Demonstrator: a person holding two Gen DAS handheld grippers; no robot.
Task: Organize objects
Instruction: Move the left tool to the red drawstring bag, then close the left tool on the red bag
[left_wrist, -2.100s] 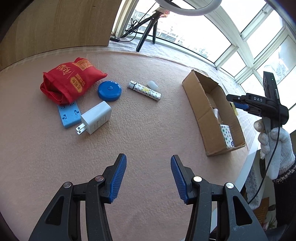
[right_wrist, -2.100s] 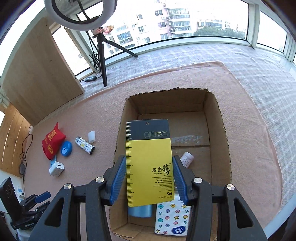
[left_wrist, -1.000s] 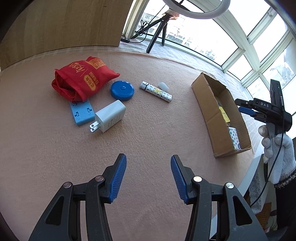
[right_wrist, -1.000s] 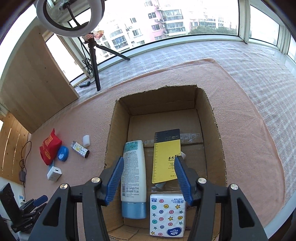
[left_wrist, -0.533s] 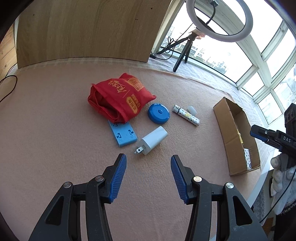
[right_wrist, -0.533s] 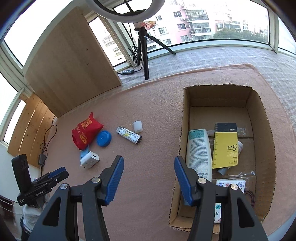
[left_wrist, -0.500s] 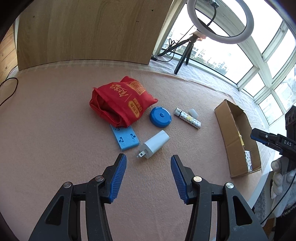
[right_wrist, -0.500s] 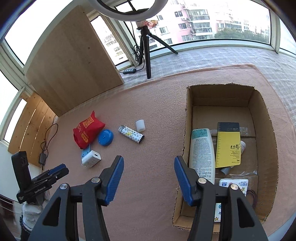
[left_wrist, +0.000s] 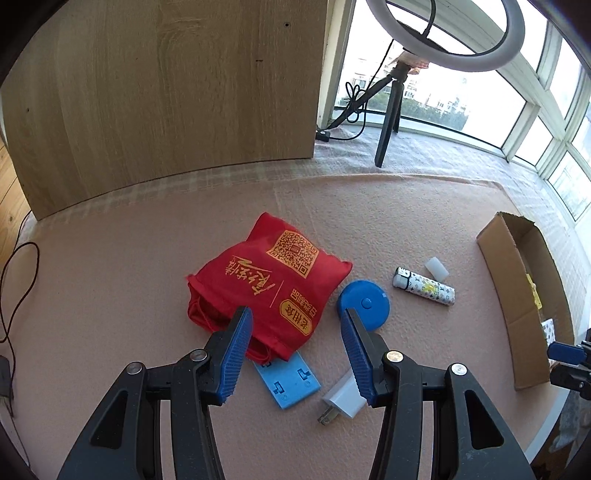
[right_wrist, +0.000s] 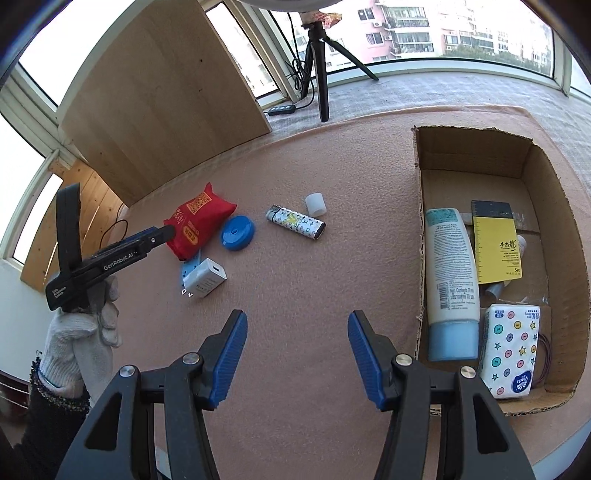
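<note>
Left wrist view: the left gripper (left_wrist: 295, 328) is seen with its jaws spread wide and nothing gripped, hovering just above a red bag (left_wrist: 269, 284) lying on the pink-covered table (left_wrist: 110, 258). A blue round case (left_wrist: 364, 303) is parked right beside the bag, and a flat blue piece (left_wrist: 288, 380) is tucked partly under the bag's near edge. A white charger plug (left_wrist: 345, 400) is found just next to that. Further right, a patterned lighter (left_wrist: 424, 291) and a small white cap (left_wrist: 436, 268) are laid near each other, with the cardboard box (left_wrist: 517, 295) at the far right edge.

Right wrist view: the right gripper (right_wrist: 297, 350) is also held wide open and empty, over bare table between the loose stuff and the box. Inside the box, a lotion tube (right_wrist: 450, 280), a yellow card pack (right_wrist: 496, 243) and a tissue pack (right_wrist: 511, 350) are already stowed. The left gripper is seen at the left, held by a gloved hand (right_wrist: 85, 332).
</note>
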